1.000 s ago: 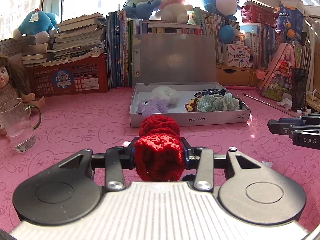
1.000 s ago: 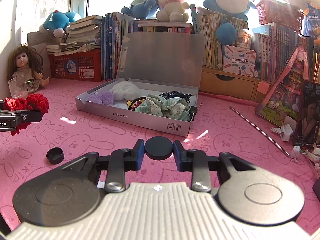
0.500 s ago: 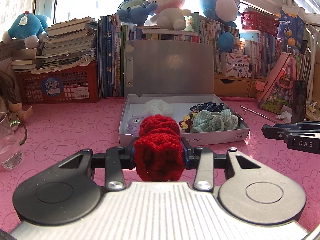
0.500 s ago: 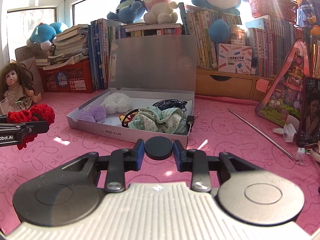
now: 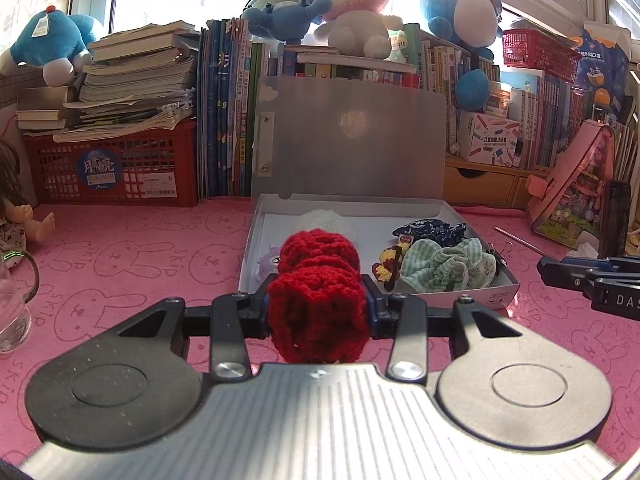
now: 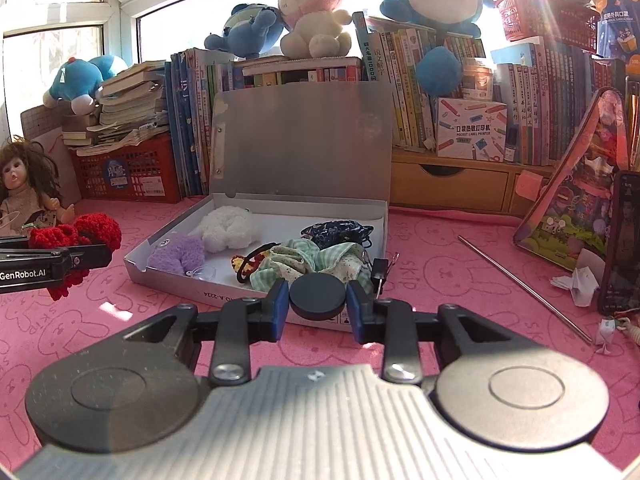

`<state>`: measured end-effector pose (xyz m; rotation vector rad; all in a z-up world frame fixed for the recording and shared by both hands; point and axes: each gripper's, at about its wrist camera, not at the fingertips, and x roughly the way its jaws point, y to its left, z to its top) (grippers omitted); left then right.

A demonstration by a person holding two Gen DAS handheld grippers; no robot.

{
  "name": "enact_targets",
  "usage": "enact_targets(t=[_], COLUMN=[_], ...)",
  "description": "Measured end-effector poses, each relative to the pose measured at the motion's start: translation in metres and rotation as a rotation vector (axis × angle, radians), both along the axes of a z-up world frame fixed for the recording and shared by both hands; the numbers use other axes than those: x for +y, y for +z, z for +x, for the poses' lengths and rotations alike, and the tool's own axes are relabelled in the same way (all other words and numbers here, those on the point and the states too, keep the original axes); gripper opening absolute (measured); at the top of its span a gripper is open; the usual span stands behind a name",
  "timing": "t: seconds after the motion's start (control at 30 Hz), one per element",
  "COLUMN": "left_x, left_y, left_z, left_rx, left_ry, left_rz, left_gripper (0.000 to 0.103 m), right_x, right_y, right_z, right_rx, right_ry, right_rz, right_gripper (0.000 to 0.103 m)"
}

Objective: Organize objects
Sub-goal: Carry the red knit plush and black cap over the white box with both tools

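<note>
My left gripper (image 5: 316,308) is shut on a red crocheted scrunchie (image 5: 316,300), held just in front of the open grey box (image 5: 500,298). In the right wrist view that same red crocheted scrunchie (image 6: 76,236) hangs at the far left in the left gripper (image 6: 86,258). A flat black round lid (image 6: 318,296) sits pinched between the pads of my right gripper (image 6: 318,304), close to the grey box's (image 6: 160,276) near wall. Inside the box lie a white fluffy scrunchie (image 6: 228,228), a purple one (image 6: 176,254), a green checked one (image 6: 304,264) and a dark blue one (image 6: 340,230).
Pink bunny-print mat (image 5: 140,256) covers the table. A glass mug (image 5: 12,304) and a doll (image 6: 24,184) stand at the left. A metal straw (image 6: 524,288), a phone (image 6: 622,240) and crumpled paper (image 6: 576,280) lie at the right. Books, a red crate (image 5: 116,168) and plush toys line the back.
Both grippers have moved toward the box, which looms larger now. The grips on the scrunchie and the lid are unchanged. The small black cap on the mat has left the right view.
</note>
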<state>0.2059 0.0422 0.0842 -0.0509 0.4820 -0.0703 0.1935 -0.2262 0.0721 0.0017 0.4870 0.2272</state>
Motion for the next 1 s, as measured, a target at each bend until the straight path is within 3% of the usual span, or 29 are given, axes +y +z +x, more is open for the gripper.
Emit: enact_targets(t=[0.43,0.63,1.0], left_x=[0.011,0.005,0.012], left_y=[0.005,0.007,0.01], left_z=[0.043,0.058,0.084], left_rx=[0.026,0.015,0.034], left_ry=[0.035,0.024,0.012], left_rz=[-0.031,-0.007,-0.028], left_gripper=[0.047,0.047,0.047], right_x=[0.004,0.003,0.0], right_y=[0.001,0.003,0.007], right_z=[0.035,0.055,0.085], right_rx=[0.035,0.056,0.135], right_ry=[-0.013,-0.028,-0.045], right_rz=[0.018,0.038,0.125], right_gripper=[0.035,0.035,0.035])
